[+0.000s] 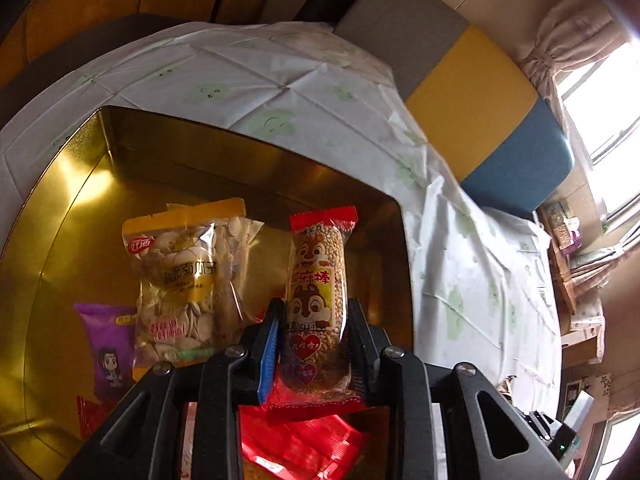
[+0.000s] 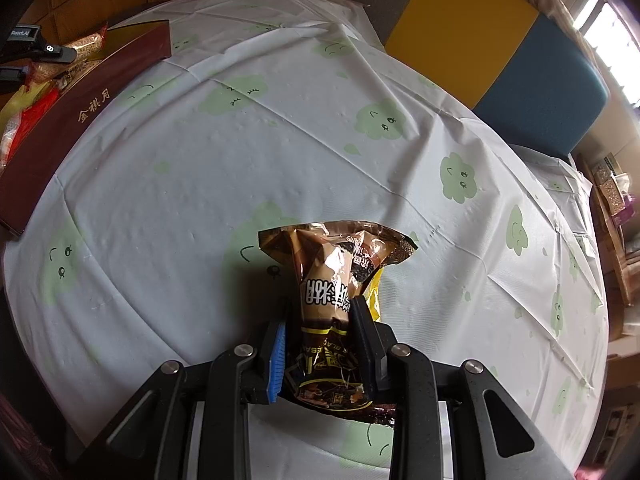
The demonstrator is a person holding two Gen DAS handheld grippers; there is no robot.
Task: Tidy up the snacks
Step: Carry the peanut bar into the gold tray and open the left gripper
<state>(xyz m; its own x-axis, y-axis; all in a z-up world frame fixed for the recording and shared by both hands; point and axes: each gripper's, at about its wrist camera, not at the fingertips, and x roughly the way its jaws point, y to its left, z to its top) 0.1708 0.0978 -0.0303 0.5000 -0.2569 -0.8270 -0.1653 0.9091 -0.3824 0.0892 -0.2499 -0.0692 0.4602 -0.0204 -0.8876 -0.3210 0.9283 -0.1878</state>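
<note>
- Left claw [image 1: 314, 312] pointing steeply down, black fingers [image 1: 362, 332] close together, a blue pad on the left one.
- Clamped on a red-ended snack stick [image 1: 318, 300], held upright between the pads.
- Right claw [image 2: 320, 320] also tilted steeply down, narrow gap.
- Pinching a brown snack packet [image 2: 332, 280] by its lower half.

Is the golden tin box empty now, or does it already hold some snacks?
Not empty. The golden tin box holds a seed bag, a purple packet and red wrappers on its floor.
</note>
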